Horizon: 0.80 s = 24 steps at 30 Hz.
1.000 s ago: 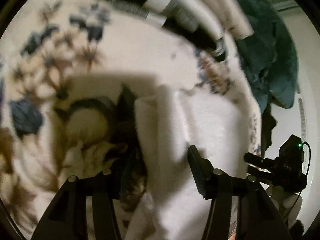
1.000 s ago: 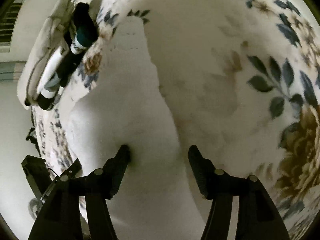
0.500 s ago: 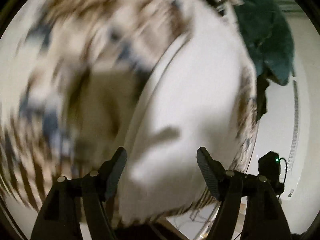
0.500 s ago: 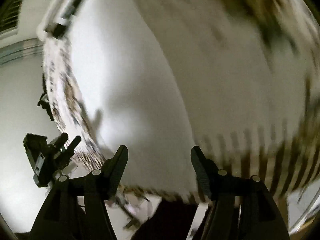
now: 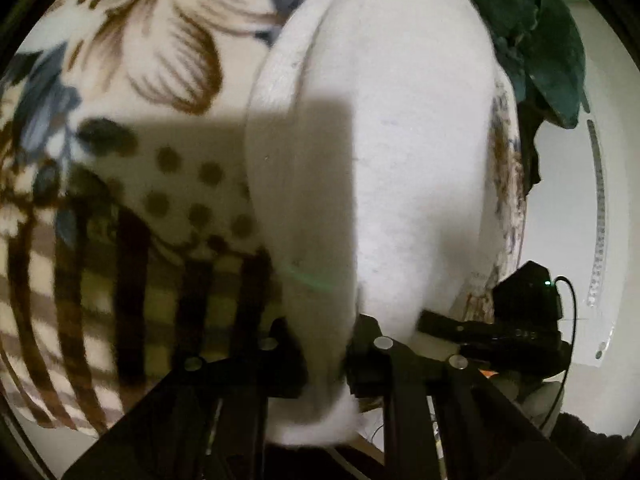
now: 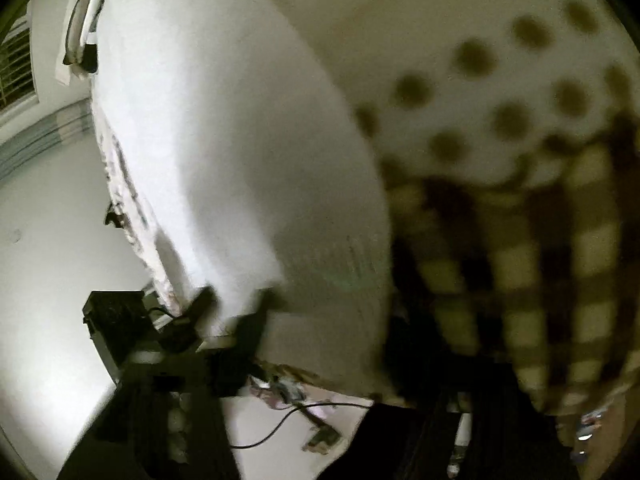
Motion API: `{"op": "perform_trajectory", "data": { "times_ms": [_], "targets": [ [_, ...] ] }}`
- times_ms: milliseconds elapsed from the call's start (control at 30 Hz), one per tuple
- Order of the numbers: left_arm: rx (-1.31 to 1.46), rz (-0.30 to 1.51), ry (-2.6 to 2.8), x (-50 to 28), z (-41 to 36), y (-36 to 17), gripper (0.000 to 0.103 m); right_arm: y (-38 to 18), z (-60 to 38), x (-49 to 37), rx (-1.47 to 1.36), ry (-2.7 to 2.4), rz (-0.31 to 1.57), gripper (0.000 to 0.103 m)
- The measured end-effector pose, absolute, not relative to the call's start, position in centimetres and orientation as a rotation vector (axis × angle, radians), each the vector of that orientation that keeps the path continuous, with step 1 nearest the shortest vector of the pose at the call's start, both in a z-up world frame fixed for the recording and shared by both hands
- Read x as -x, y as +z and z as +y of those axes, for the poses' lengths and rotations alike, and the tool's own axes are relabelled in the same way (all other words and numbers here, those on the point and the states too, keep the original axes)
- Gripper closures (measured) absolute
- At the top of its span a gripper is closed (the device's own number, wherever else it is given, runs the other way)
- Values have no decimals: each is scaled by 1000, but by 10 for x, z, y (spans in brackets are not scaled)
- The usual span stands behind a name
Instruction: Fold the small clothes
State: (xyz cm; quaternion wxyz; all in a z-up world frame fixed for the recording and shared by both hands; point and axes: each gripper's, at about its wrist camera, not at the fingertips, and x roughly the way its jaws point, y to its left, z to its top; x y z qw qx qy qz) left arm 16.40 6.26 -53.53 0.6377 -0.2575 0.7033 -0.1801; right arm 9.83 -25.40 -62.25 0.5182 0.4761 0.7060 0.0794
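Note:
A white fluffy garment (image 5: 380,152) lies long on a floral blanket (image 5: 152,64) and reaches down to both grippers. In the left wrist view my left gripper (image 5: 326,354) is shut on the near hem of the white garment. In the right wrist view the same white garment (image 6: 224,152) fills the left half. My right gripper (image 6: 320,360) is blurred and mostly dark; its left finger (image 6: 256,320) presses against the cloth edge, the right finger is lost in shadow. The right gripper also shows in the left wrist view (image 5: 500,328), at the cloth's right corner.
The blanket has a dotted and checked border (image 6: 520,184) at its near edge. A dark green cloth (image 5: 536,48) lies at the far right of the bed. A cable (image 6: 288,420) and small items lie on the pale floor below the bed edge.
Both grippers have pulled back to the garment's near edge at the blanket border. The left gripper, open half a second ago, has closed on the hem.

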Motion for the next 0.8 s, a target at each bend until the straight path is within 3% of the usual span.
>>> {"op": "perform_trajectory", "data": {
  "times_ms": [167, 400, 700, 800],
  "targets": [
    [739, 1571, -413, -171, 84, -514, 91, -603, -248, -99, -1151, 190, 1658, 87],
    [916, 1457, -509, -237, 81, -464, 91, -522, -273, -143, -1131, 255, 1528, 88],
    [961, 1332, -579, -424, 55, -469, 90, -473, -323, -324, -1090, 223, 1319, 88],
    [1001, 1333, -566, -480, 51, -488, 83, -477, -330, -392, -1063, 206, 1306, 87]
  ]
}}
